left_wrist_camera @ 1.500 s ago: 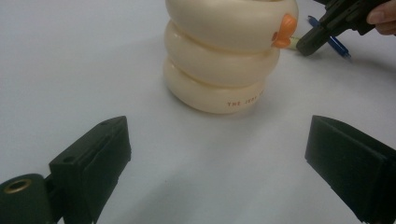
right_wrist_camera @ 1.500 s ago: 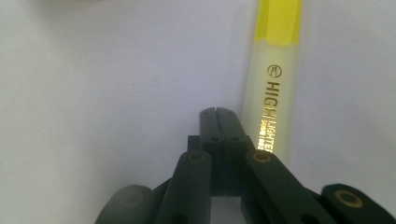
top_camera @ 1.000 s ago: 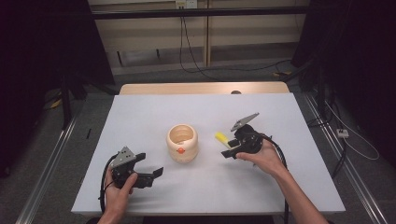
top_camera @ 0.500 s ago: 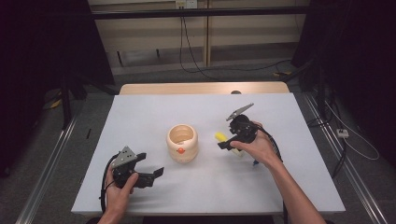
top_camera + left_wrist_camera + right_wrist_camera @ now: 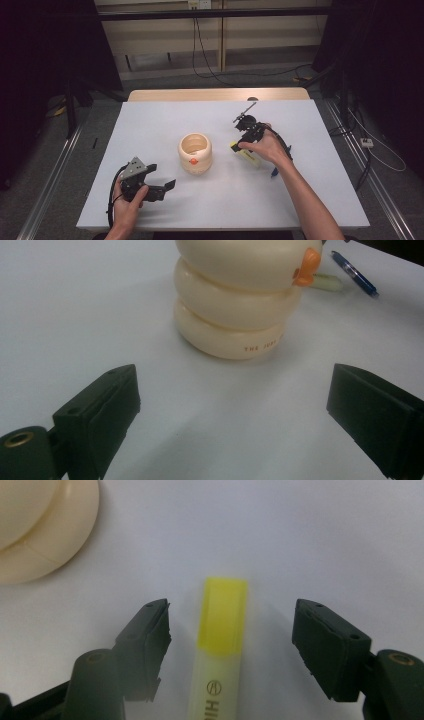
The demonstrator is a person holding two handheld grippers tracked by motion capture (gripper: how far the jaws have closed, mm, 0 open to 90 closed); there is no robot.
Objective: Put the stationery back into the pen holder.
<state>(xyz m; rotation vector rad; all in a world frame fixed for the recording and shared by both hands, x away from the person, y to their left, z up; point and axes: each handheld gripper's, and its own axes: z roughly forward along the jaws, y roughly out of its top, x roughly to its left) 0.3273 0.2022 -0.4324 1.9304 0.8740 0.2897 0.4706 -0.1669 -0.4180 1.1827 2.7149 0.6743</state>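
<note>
The right gripper has its jaws spread to either side of a yellow highlighter, which lies flat on the white surface between them. A clear gap shows on both sides of the highlighter, so the pads do not press on it. These jaws have just been closing from a wider spread, with the highlighter between them. The highlighter's yellow cap points toward the cream holder, a pot of stacked rings that sits near the cap's end and off to one side.

In the high view the right gripper sits over the highlighter just to the right of the holder, with the person's right hand wrapped around its body. A blue pen lies on the surface just beyond the hand, farther from the holder than the highlighter.

The left gripper has its jaws released and wide apart, with bare surface between them. They face the holder, which stands a little ahead of them and bears a small orange beak on its top ring. In the high view the left gripper rests in the left hand in front of the holder and to its left, near the surface's close edge.
</note>
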